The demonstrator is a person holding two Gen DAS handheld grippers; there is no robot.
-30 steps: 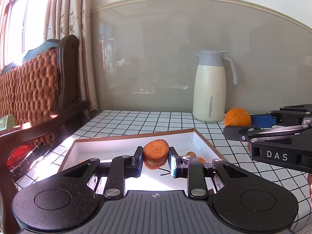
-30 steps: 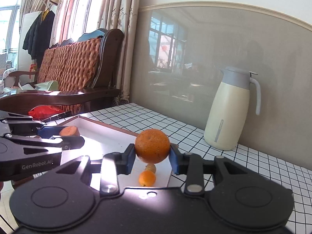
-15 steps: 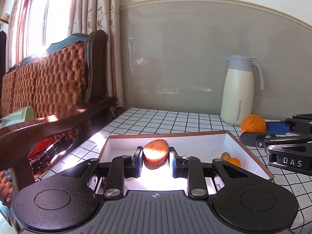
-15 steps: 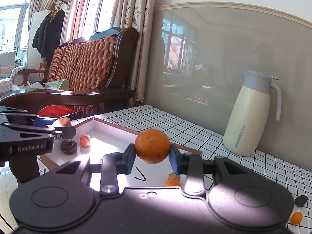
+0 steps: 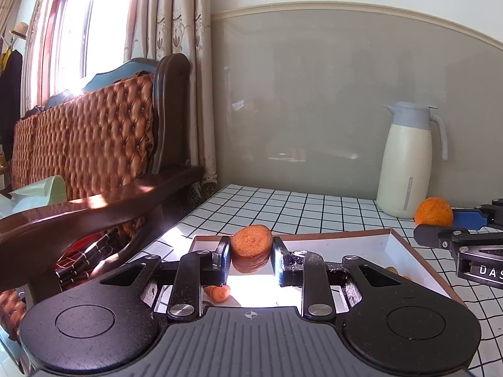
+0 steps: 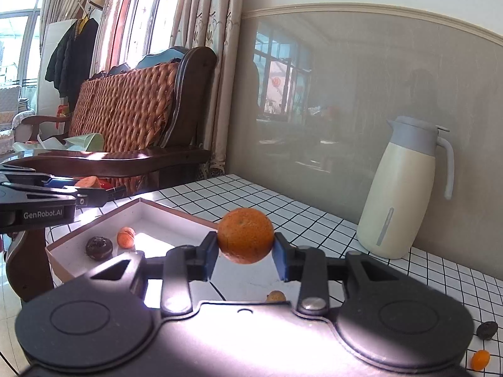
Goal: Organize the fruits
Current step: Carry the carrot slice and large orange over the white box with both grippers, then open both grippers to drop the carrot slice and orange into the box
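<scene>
With the left gripper [image 5: 251, 259] clamped on an orange slice-like fruit [image 5: 251, 241] and the right gripper [image 6: 245, 256] clamped on an orange [image 6: 245, 235], both above the white tray [image 6: 163, 215] already holding small fruits, two more fruits [image 6: 480, 359] wait on the checked table [image 6: 440, 270] near the jug [image 6: 405, 188].

Left tool [image 5: 251, 253]: matt black speckled plastic, bright metal pivot screws.
Orange [image 6: 245, 235]: rough, pitted peel.
Carrot piece [image 5: 251, 241]: coarse, dull cut face.
Tray [image 6: 176, 216]: smooth white inside, brown rim.
Counter [image 5: 283, 207]: white cloth, black grid.
Jug [image 6: 405, 194], at 3 o'clock: smooth satin cream body, grey plastic top.
Sofa [image 5: 88, 132], at 9 o'clock: tufted glossy leather, polished dark wood.
</scene>
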